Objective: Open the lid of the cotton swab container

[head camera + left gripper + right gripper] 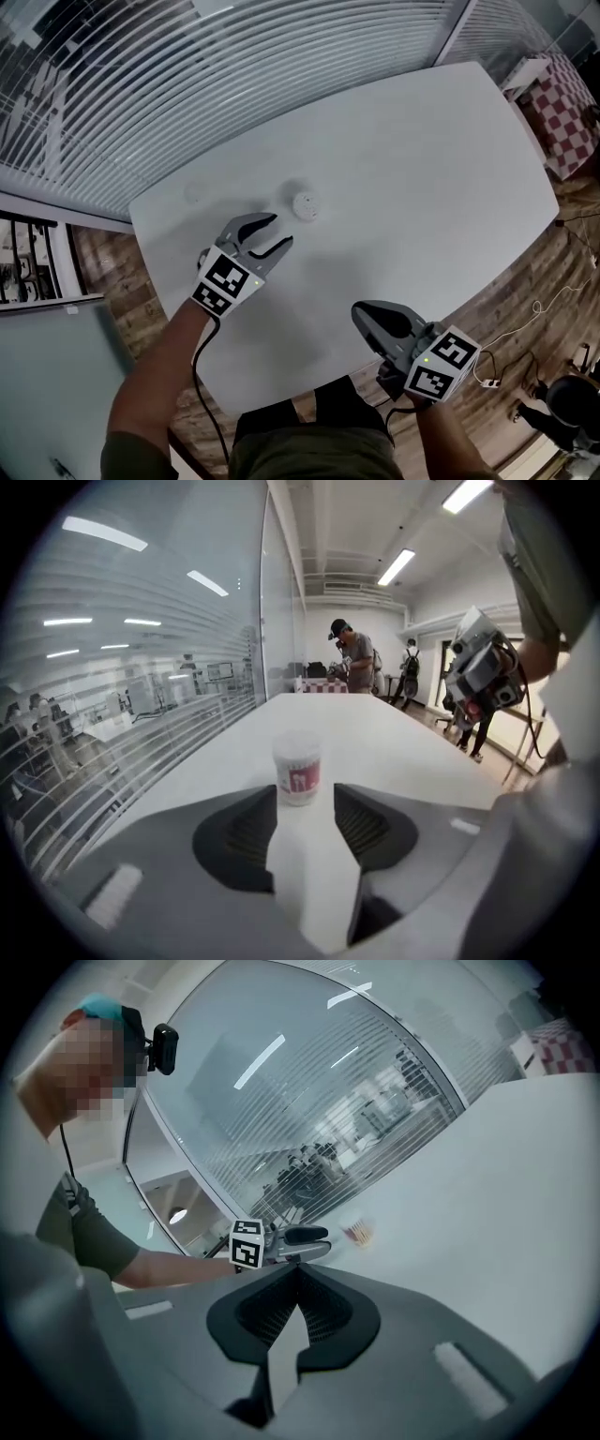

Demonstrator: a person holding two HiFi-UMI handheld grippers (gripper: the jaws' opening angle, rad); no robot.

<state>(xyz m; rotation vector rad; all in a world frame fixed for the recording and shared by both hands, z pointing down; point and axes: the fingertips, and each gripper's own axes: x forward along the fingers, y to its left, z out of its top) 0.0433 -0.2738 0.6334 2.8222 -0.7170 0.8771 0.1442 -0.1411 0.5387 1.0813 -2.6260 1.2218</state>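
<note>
One cotton swab container, one table — two grippers: left gripper, right gripper.

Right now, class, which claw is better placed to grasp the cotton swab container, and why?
Left, likely. The left claw is open, close to the cotton swab container and aimed at it; the right claw is shut and farther back.

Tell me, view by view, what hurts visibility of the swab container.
Head view: the white container nearly washes out against the pale table. Left gripper view: it shows fairly clear and centred, though the wide lens bends the edges. Right gripper view: it is small and blurred, and lights glare in the glass wall.
</note>
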